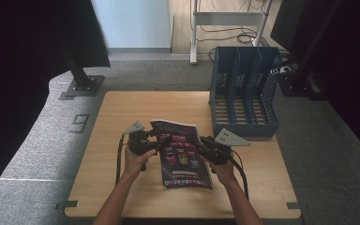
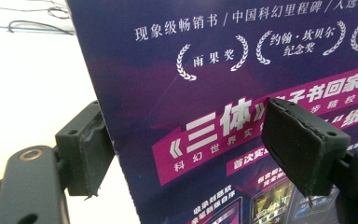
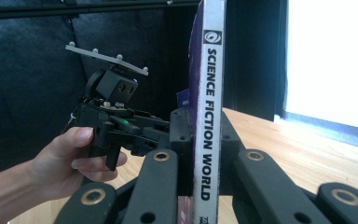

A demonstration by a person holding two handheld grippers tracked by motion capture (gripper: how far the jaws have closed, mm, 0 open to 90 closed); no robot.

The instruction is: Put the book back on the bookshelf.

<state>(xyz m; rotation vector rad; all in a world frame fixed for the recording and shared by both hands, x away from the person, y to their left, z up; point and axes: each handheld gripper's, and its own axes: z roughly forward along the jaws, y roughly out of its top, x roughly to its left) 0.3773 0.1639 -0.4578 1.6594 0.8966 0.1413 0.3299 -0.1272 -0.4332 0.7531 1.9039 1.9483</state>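
Note:
A purple magazine (image 1: 183, 154) is held tilted up over the wooden table (image 1: 122, 112). Its white spine (image 3: 209, 93) reads SCIENCE FICTION WORLD. My right gripper (image 1: 196, 140) is shut on that spine edge, and in the right gripper view its jaws (image 3: 207, 126) clamp the magazine from both sides. My left gripper (image 1: 163, 139) is at the magazine's opposite edge. In the left gripper view its jaws (image 2: 193, 128) stand wide apart around the cover (image 2: 214, 70), with neither pad pressing on it. The right gripper view also shows the left gripper (image 3: 177, 126) in a hand, just beyond the magazine.
A blue slotted file rack (image 1: 246, 93) stands at the table's far right corner, close behind the right gripper. Black curtains hang at both sides. A grey metal stand (image 1: 82, 82) rises from the floor at the far left.

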